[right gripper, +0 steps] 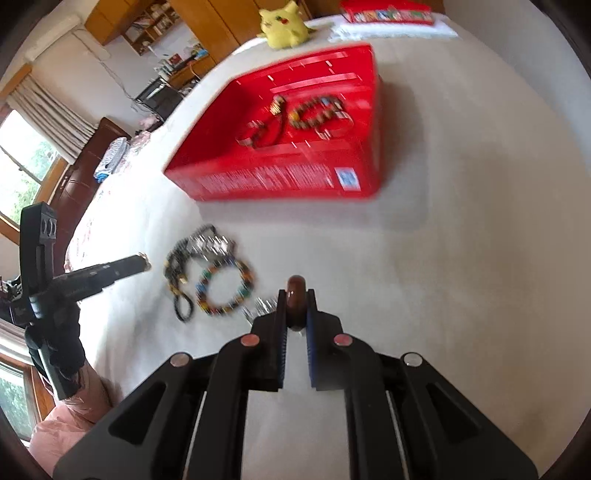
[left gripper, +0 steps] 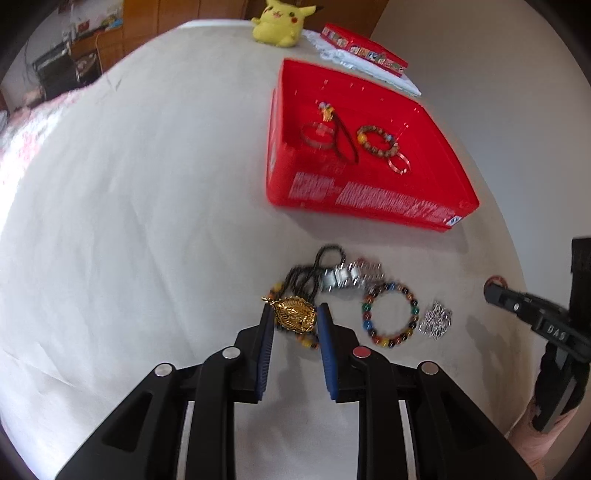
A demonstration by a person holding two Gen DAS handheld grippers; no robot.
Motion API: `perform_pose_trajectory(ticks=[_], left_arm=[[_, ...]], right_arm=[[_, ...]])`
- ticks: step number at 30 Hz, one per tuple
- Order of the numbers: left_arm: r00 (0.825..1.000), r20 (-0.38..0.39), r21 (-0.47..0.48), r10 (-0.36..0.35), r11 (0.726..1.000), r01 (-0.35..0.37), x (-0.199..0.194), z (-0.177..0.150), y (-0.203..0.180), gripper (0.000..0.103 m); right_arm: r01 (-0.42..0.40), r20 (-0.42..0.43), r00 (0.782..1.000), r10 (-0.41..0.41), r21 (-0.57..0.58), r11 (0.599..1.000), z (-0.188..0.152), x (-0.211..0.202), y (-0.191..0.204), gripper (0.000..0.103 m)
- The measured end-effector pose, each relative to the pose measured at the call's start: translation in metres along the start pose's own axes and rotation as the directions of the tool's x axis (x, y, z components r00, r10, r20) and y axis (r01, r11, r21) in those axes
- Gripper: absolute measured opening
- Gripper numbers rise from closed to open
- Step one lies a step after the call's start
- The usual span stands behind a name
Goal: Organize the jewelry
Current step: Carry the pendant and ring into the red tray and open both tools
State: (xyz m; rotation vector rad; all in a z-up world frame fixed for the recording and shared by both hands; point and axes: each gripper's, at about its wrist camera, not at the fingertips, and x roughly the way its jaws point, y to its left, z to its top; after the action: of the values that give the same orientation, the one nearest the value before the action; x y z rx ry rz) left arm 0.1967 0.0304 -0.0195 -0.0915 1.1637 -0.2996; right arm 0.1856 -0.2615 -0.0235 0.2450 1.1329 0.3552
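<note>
Left wrist view, left hand-held gripper [left gripper: 295, 314]: we see it clamped on a gold leaf pendant [left gripper: 295, 314], blue pads on both sides, above the loose pile.
Left wrist view, loose pile: black bead strand [left gripper: 314, 271], silver link piece [left gripper: 341, 278], multicolour bead bracelet [left gripper: 392, 314] and silver chain cluster [left gripper: 437, 319] lie close together on the surface, near the red box.
Left wrist view, red box [left gripper: 369, 201]: open, holding a silver bangle [left gripper: 317, 136], brown bead bracelet [left gripper: 377, 140], copper rings [left gripper: 399, 163] and a dark cord.
Right wrist view, right hand-held gripper [right gripper: 296, 306]: we see it closed on a brown ring-shaped piece [right gripper: 296, 304], held edge-on, apart from the box.
Step in hand: we judge both pieces are lifted and due for the box.
Next move: we judge each needs carrying over the near wall, then releasing; the pendant may drag beads tangled beneath it.
Surface: pale cloth [right gripper: 461, 240]; whether bed or desk we cannot tell.
Room: yellow plush [right gripper: 282, 26], flat red case [right gripper: 388, 14], wooden shelving, window at left.
</note>
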Motion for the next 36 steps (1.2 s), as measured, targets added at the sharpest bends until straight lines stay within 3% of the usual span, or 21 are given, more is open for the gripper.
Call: perform_pose_trajectory(ticks=[4, 8, 13, 17, 20, 24, 36], left_arm=[[0.998, 0.045, 0.038, 0.034, 0.999, -0.036, -0.014, 0.024, -0.017, 0.024], [0.997, 0.071, 0.042, 0.018, 0.999, -0.021, -0.018, 0.054, -0.030, 0.024], [0.997, 0.070, 0.039, -0.026, 0.999, 0.023, -0.005, 0.093, -0.047, 0.024], [0.998, 0.064, 0.024, -0.015, 1.000, 0.014, 0.017, 0.115, -0.054, 0.024], [0.999, 0.042, 0.005, -0.018, 1.000, 0.018, 0.034, 0.124, -0.056, 0.024], [0.998, 0.051, -0.003, 0.034, 0.999, -0.034, 0.050, 0.132, -0.056, 0.024], [0.995, 0.049, 0.000, 0.092, 0.996, -0.093, 0.080, 0.146, -0.049, 0.024]], right_arm=[[-0.015, 0.048, 0.999, 0.016, -0.020, 1.000, 0.030, -0.008, 0.012, 0.007], [-0.039, 0.087, 0.995, 0.041, -0.026, 0.999, 0.067, -0.008, 0.024, 0.007], [-0.037, 0.087, 0.996, 0.037, -0.006, 0.999, 0.104, 0.010, 0.022, 0.007], [-0.037, 0.082, 0.996, 0.036, 0.013, 0.999, 0.122, 0.026, 0.018, 0.007], [-0.031, 0.083, 0.996, 0.029, 0.025, 0.999, 0.129, 0.034, 0.014, 0.007], [-0.018, 0.071, 0.997, 0.015, 0.034, 0.999, 0.134, 0.044, 0.010, 0.007], [0.095, 0.053, 0.994, -0.096, 0.021, 0.995, 0.150, 0.076, 0.006, 0.007]])
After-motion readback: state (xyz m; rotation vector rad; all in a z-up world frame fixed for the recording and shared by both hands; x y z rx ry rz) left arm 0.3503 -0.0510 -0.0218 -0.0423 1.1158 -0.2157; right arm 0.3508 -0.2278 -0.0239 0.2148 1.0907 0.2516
